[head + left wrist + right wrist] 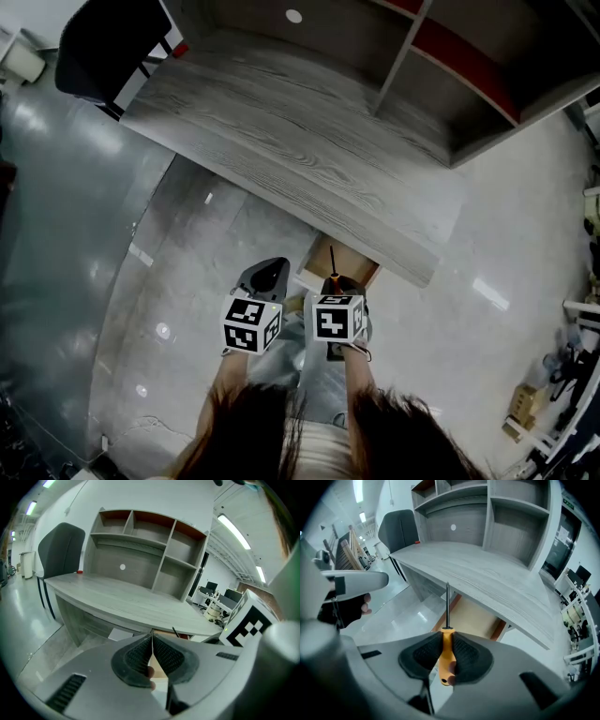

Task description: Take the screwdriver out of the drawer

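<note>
My right gripper is shut on the orange handle of the screwdriver, whose dark shaft points up and forward over the open wooden drawer. In the head view the right gripper holds the screwdriver just above the drawer, which sticks out from under the desk's front edge. Just to its left, my left gripper hangs over the floor. Its jaws are pressed together with nothing between them. The screwdriver shaft shows thinly beyond it.
A grey wood-grain desk with a shelf unit at its back spans the upper view. A dark chair stands at its left end. Glossy floor surrounds me; clutter sits at the far right.
</note>
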Demonstrator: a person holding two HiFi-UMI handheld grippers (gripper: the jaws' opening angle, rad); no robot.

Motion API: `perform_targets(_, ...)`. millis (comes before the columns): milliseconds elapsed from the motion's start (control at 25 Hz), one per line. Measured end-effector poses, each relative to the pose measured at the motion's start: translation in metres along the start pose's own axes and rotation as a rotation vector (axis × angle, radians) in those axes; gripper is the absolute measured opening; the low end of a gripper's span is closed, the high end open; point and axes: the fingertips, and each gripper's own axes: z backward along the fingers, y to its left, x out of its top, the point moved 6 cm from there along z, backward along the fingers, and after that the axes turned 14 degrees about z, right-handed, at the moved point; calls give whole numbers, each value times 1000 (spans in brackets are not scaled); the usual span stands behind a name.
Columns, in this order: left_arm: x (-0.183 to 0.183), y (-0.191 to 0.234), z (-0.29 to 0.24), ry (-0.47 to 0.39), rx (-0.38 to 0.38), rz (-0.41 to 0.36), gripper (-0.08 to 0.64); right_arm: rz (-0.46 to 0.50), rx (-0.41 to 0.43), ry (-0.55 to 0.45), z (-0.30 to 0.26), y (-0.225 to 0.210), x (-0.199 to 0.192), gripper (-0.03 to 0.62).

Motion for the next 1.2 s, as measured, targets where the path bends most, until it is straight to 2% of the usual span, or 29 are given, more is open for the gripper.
perform_targets(160, 10, -9, 7, -7, -33, -50, 18, -23, -4, -47, 17, 2, 6, 83)
perform_targets(520, 26, -31, 33, -23, -87, -110, 18, -51, -11, -128, 53, -2, 10, 83)
perform_targets(920, 20, -54, 68, -32, -151, -171, 18, -24, -75, -188, 95, 1, 13, 83)
perform_targets(1200, 30, -65, 83, -61, -170, -206, 18, 2, -100, -227, 119, 4, 20, 83)
